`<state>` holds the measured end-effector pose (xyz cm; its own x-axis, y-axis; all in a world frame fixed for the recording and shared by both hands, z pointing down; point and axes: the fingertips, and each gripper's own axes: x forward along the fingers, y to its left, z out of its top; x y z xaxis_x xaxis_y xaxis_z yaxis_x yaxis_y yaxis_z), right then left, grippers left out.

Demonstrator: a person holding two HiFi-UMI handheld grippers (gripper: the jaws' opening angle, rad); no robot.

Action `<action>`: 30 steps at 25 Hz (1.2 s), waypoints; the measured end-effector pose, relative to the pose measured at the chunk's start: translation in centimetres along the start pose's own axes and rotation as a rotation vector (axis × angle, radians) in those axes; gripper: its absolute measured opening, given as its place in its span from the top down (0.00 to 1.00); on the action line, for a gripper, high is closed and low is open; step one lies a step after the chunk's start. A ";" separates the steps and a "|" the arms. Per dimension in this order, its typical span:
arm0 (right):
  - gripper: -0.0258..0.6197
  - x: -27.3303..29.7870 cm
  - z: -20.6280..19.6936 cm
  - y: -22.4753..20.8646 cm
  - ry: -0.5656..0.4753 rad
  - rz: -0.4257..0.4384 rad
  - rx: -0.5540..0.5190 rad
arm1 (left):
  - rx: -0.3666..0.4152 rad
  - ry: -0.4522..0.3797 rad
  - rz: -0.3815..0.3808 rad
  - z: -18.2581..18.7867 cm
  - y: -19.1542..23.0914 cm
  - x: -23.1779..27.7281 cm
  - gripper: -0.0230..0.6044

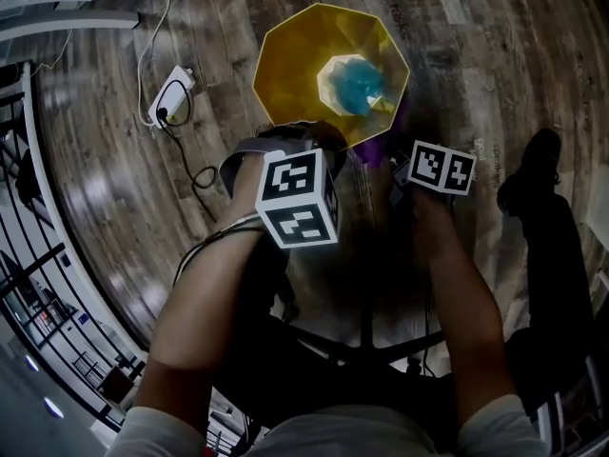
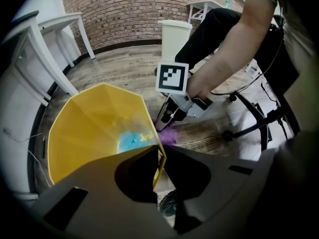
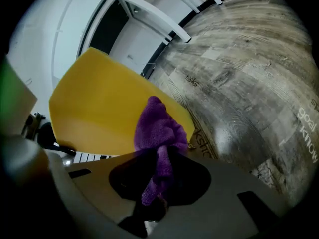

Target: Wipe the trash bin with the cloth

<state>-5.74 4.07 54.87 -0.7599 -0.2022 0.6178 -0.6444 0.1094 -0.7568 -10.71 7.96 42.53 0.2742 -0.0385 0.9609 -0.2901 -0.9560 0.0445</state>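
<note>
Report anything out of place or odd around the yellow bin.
Nothing spilled or damaged. The yellow trash bin stands upright, a crumpled blue thing lying at its bottom. A white power adapter with loose cable lies on the floor beside it. The left gripper clamps the rim; the right gripper holds the purple cloth.

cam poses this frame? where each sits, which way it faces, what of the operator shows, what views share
Head view: on the person's head, facing steeply down at the floor and yellow trash bin; both forearms, left gripper and right gripper show.
Left gripper view: on the left gripper, looking along jaws clamped on the bin's rim; the right forearm shows.
Right gripper view: on the right gripper, facing the bin's outer wall past its held purple cloth; no body.
Shared: bin in all three.
</note>
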 end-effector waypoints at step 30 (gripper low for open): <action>0.85 2.5 -1.0 -5.8 0.047 -0.165 -0.017 | -0.136 -0.048 0.007 0.9 0.2 0.3 0.91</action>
<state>-4.00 3.89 61.06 -0.6464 -0.1733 0.7430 -0.7619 0.0949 -0.6407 -9.85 7.45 42.56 0.3139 -0.0618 0.9474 -0.4126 -0.9076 0.0775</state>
